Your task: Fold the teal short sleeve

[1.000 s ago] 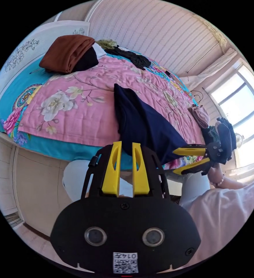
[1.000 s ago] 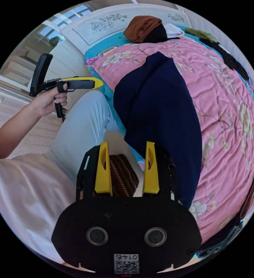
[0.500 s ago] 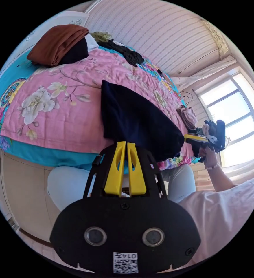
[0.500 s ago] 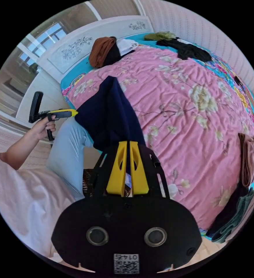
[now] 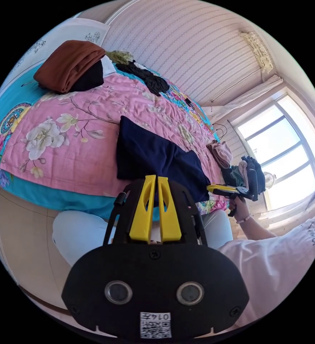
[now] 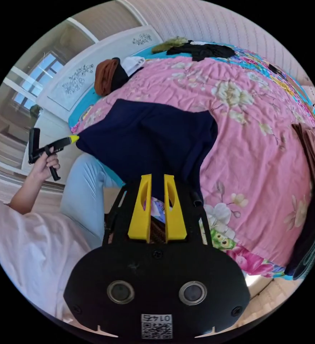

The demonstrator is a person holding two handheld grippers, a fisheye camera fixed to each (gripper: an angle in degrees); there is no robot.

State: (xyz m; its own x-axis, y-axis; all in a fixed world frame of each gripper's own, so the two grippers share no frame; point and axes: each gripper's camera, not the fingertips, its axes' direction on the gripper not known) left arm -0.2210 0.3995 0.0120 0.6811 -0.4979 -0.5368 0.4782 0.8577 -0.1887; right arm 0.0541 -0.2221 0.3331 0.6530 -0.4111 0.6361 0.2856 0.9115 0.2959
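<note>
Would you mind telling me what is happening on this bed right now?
A person holds a gripper in each hand, spreading a dark navy garment over the near edge of the pink floral bedspread. The left gripper and right gripper each pinch its near hem. Folded clothes sit near the headboard.

We are seeing sun coming through a big window (image 5: 283,150) at right, by a striped wall (image 5: 186,46).

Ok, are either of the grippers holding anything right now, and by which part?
Both hold the dark navy garment by its near edge: the left gripper pinches one end, the right gripper the other, stretching it over the pink floral bedspread.
</note>
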